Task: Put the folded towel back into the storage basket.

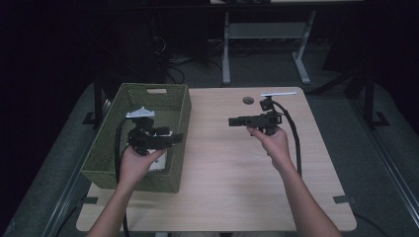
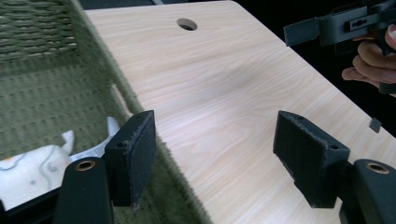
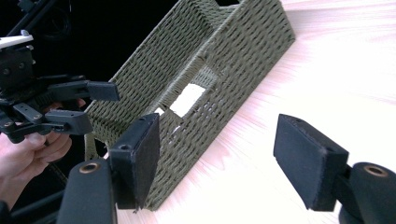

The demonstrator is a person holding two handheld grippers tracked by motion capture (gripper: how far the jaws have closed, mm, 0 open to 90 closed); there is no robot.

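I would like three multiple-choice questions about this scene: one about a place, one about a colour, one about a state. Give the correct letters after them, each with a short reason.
1. Where does the white thing lie?
A. inside the basket
B. on the bare tabletop
C. between the right gripper's jaws

2. What colour is the woven basket?
A. red
B. olive green
C. blue

3. How do the jaws of the left gripper stand?
A. shut on the white thing
B. shut on the basket's rim
C. open, with nothing between them

Answers: 1 A, the left gripper view shows it on the basket's floor. 2 B, all views show green weave. 3 C, the pads stand wide apart over the table.
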